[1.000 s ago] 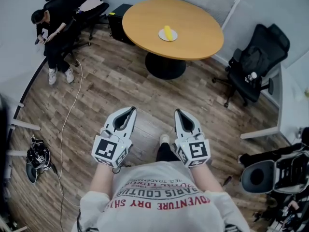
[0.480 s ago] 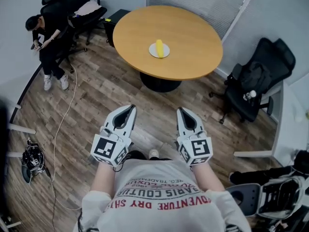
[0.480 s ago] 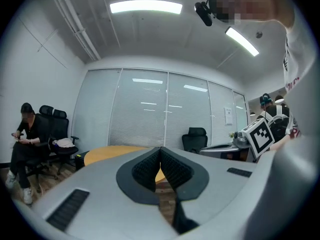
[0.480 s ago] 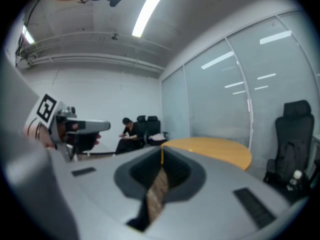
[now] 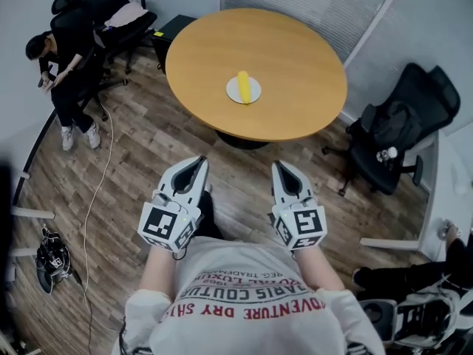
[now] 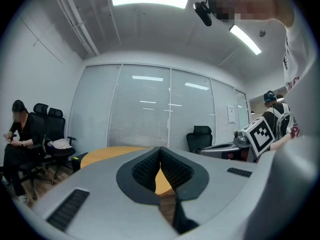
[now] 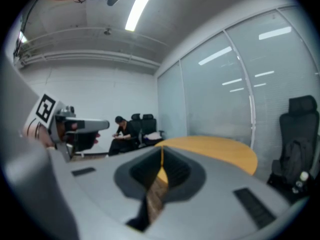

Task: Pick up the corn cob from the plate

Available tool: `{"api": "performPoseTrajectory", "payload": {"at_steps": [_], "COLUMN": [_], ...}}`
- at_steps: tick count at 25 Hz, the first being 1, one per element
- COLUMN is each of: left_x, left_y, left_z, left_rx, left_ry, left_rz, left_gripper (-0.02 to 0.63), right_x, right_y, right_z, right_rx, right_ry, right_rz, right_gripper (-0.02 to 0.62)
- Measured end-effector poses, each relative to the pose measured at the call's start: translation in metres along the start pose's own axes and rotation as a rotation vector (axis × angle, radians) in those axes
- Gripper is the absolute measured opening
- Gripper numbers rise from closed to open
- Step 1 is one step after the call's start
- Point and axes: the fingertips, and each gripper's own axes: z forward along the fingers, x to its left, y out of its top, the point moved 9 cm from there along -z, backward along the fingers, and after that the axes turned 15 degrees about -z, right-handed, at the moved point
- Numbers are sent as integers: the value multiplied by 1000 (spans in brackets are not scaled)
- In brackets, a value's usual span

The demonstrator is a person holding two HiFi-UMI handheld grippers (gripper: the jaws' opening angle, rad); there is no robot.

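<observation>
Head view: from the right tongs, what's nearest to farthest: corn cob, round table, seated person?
1. Round table, edge just ahead of the right tongs.
2. Corn cob, on the plate mid-table.
3. Seated person, far left.

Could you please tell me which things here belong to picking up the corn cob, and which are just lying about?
Belong to the job:
corn cob
plate
round table
left gripper
right gripper

Just lying about:
black office chair
seated person
gear on the floor
</observation>
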Motion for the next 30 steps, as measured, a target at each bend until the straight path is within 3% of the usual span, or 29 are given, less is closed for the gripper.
{"api": "performPoseTrajectory", "payload": {"at_steps": [15,23,30], "left_x": [203,259,279], "left_y": [86,89,67], "left_z": [166,226,265], "left_rx": [92,164,208], "left_ry": [-211,-267,-273], "left_rz": [17,3,-29], "left_gripper": [35,35,35], "right_x": [-16,-39,-62], "right_y": [45,36,11], "right_z": [215,278,317], "right_rx": [86,172,255], "right_ry": [-186,-261,-182], "right_rz": [45,90,147], "right_gripper": [29,29,29]}}
